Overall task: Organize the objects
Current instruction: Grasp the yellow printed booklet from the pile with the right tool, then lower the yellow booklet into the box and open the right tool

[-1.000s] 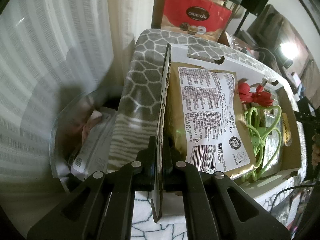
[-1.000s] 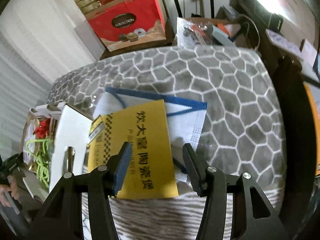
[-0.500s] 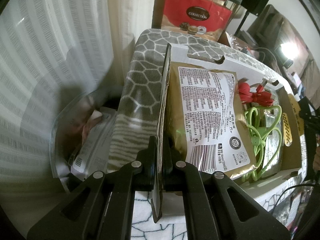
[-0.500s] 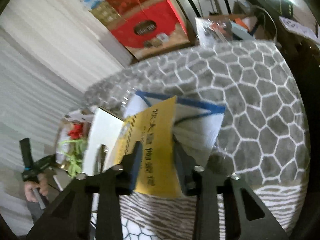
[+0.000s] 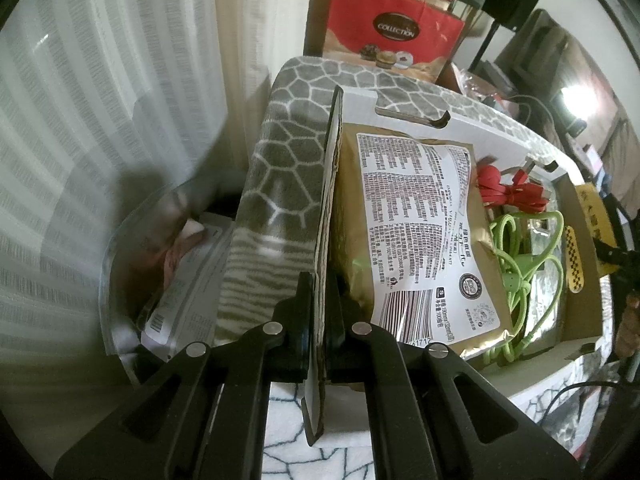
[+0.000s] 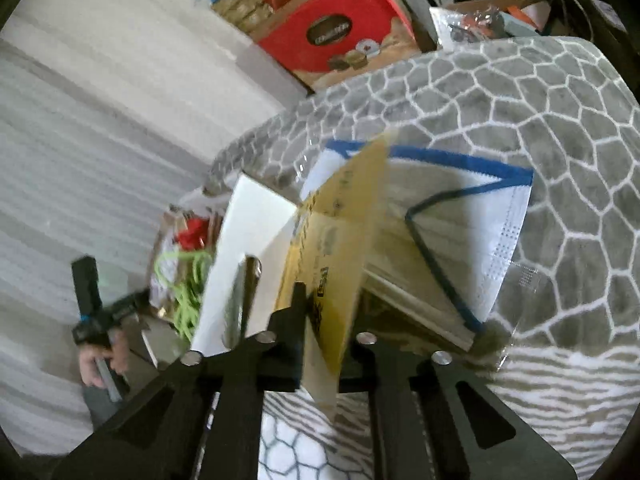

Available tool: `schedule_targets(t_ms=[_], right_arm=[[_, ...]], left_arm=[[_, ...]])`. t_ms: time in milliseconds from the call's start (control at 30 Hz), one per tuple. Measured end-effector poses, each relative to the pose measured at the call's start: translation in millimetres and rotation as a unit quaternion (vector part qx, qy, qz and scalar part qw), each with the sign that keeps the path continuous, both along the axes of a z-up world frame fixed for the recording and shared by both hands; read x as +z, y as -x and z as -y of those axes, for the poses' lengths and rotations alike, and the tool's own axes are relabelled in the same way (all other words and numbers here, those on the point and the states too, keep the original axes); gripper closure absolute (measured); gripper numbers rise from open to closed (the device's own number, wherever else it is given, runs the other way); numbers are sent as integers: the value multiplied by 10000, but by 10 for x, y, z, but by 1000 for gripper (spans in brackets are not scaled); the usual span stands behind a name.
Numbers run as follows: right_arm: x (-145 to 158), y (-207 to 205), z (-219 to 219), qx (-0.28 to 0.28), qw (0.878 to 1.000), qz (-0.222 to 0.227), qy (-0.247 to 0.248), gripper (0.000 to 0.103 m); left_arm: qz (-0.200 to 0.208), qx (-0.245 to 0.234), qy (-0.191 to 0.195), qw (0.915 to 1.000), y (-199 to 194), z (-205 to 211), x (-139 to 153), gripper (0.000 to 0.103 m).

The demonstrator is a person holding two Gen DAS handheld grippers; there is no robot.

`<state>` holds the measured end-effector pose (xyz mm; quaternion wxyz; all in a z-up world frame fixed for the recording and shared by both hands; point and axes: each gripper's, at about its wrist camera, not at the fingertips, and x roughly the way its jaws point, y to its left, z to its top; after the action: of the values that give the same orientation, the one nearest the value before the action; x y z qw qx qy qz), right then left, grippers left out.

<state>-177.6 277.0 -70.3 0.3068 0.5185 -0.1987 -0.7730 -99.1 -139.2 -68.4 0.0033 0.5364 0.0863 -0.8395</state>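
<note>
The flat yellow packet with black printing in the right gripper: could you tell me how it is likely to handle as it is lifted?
The flat yellow packet looks thin and light; pinched at one edge by the right gripper, it stands almost edge-on without drooping, so probably fairly stiff. Its glossy face may be slippery.

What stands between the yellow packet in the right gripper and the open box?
Only the box's near white wall, standing upright beside the yellow packet. The right gripper must carry the packet over its top edge. Inside, the space past the green cable looks free.
</note>
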Motion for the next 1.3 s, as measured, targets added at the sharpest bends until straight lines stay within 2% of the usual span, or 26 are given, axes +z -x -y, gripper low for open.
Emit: schedule_targets(t_ms=[167,400,567,700,833,1100,1300], right_arm=[[191,-23,-93,-463,9987,-204,-86,103],[675,-51,-377,-759,9955,-510,231,103],[986,-60,-374,-613,9942,-693,546,103],[1159,-108,-74,-199,9940,-823,690,103],[1143,-126,314,183,9936,-733,842,103],[857,-180,1233,956,9892,-416,1031,103],[581,-155,1697,1062,9865,-160,1239,103]], left_arm=[[1,2,-5,10000,1,1,1,100],[-3,3,1,10000,1,-1,2,100],[-1,7,-1,10000,1,-4,3,100],[-1,7,-6,10000,1,-3,3,100],[-1,4,-5,10000,2,-8,4,100],[8,7,-13,10000,7,-5,5,100],[5,36,-89,10000,5,14,11,100]])
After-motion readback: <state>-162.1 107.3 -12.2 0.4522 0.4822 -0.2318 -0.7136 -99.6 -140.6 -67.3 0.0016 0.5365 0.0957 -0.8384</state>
